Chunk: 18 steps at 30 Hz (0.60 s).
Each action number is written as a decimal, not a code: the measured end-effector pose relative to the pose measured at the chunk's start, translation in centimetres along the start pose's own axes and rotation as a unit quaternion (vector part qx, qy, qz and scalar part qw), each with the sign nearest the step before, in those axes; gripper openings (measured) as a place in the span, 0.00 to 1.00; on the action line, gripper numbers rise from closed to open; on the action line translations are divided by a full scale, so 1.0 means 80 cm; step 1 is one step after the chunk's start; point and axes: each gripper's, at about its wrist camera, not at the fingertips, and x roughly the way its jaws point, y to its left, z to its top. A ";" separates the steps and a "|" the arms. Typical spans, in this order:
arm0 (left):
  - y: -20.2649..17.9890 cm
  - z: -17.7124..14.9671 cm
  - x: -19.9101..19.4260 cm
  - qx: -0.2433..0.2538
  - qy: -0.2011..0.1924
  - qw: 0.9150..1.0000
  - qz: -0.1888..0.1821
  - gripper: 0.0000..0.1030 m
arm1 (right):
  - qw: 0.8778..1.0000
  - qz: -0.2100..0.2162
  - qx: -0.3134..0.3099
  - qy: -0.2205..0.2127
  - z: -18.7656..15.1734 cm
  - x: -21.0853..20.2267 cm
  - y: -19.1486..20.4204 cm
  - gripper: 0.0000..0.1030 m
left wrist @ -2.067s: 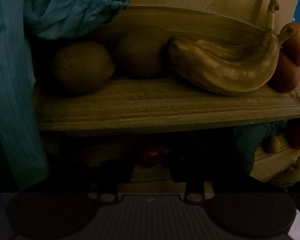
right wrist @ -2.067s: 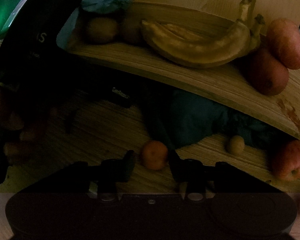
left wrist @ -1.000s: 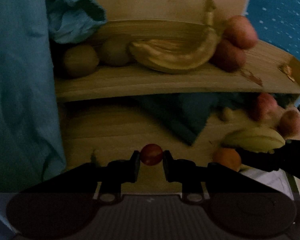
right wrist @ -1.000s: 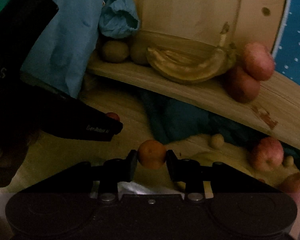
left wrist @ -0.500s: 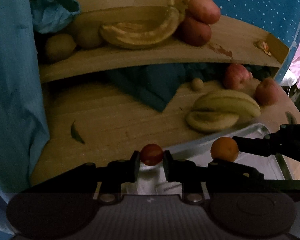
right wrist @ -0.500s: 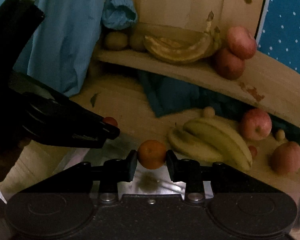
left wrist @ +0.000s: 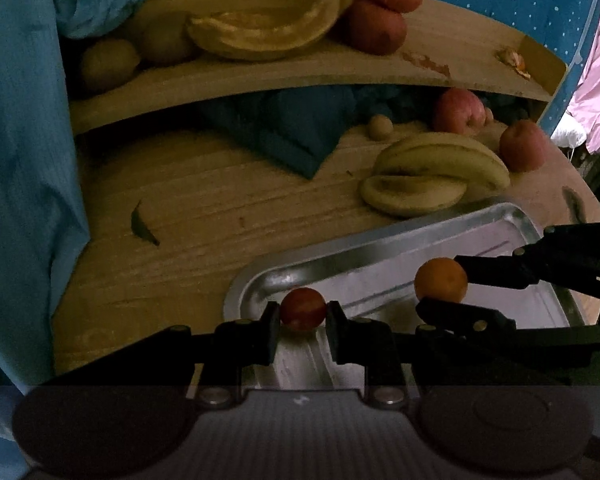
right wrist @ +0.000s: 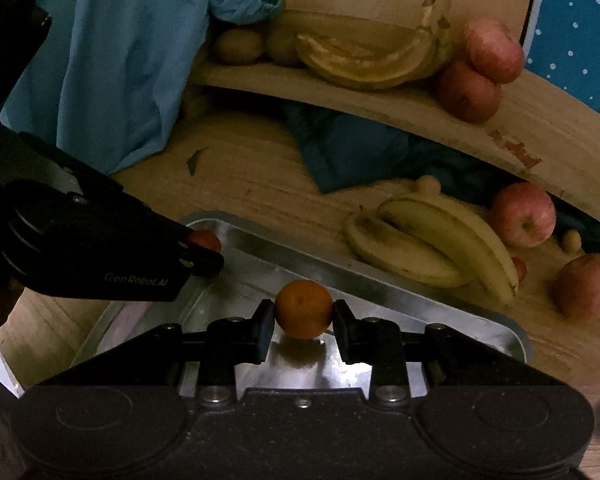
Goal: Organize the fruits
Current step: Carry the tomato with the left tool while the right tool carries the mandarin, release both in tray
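Left gripper is clamped on a small red fruit over the metal tray's near-left corner; only its view shows peel scrap on the shelf's right end. Right gripper pinches a round orange above the tray's middle. Dim light hides fruit detail; bananas lie beyond the tray's far edge.

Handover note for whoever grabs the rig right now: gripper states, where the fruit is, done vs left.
Left gripper: jaws shut on a small red fruit, held over the near-left corner of the metal tray.
Right gripper: jaws shut on an orange, held over the tray's middle.
Tray itself holds no fruit yet.
On the table: banana bunch, two apples, a few small fruits.
Shelf: bananas, two apples, two kiwis.
Done: both fruits picked up.
Left: release both, probably into the tray; sort the rest.
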 end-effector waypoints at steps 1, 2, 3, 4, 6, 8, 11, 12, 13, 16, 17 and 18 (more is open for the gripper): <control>0.000 0.000 0.001 0.000 0.002 1.000 0.000 0.26 | 1.000 0.000 -0.001 0.002 0.000 0.001 0.001 0.32; 0.000 -0.001 0.001 0.000 0.003 1.000 0.000 0.26 | 1.000 0.001 -0.001 0.004 0.000 0.001 0.001 0.32; -0.001 -0.001 0.001 -0.001 0.004 1.000 0.000 0.26 | 1.000 0.002 -0.001 0.005 -0.001 0.001 0.001 0.32; -0.001 -0.001 0.002 -0.001 0.006 1.000 0.000 0.26 | 1.000 0.003 -0.001 0.007 -0.001 0.002 0.001 0.32; -0.001 -0.001 0.004 -0.002 0.009 1.000 0.001 0.26 | 1.000 0.004 -0.002 0.011 -0.002 0.002 0.001 0.32; -0.002 -0.002 0.005 -0.001 0.011 1.000 0.000 0.26 | 1.000 0.004 0.000 0.013 -0.002 0.003 0.001 0.32; -0.004 -0.002 0.007 0.000 0.015 1.000 0.000 0.26 | 1.000 0.005 0.001 0.017 -0.003 0.004 -0.001 0.32; -0.005 -0.002 0.008 0.001 0.017 1.000 -0.001 0.26 | 1.000 0.006 0.001 0.017 -0.003 0.005 -0.001 0.32; -0.005 -0.002 0.009 0.000 0.018 1.000 -0.001 0.26 | 1.000 0.006 0.002 0.019 -0.003 0.005 -0.001 0.32; -0.006 -0.001 0.010 0.002 0.019 1.000 -0.002 0.26 | 1.000 0.007 0.005 0.022 -0.002 0.006 -0.002 0.32; -0.006 -0.001 0.011 0.003 0.020 1.000 -0.002 0.26 | 1.000 0.007 0.005 0.023 -0.002 0.007 -0.002 0.32; -0.006 -0.001 0.011 0.003 0.020 1.000 -0.002 0.27 | 1.000 0.006 0.006 0.024 -0.002 0.007 -0.002 0.33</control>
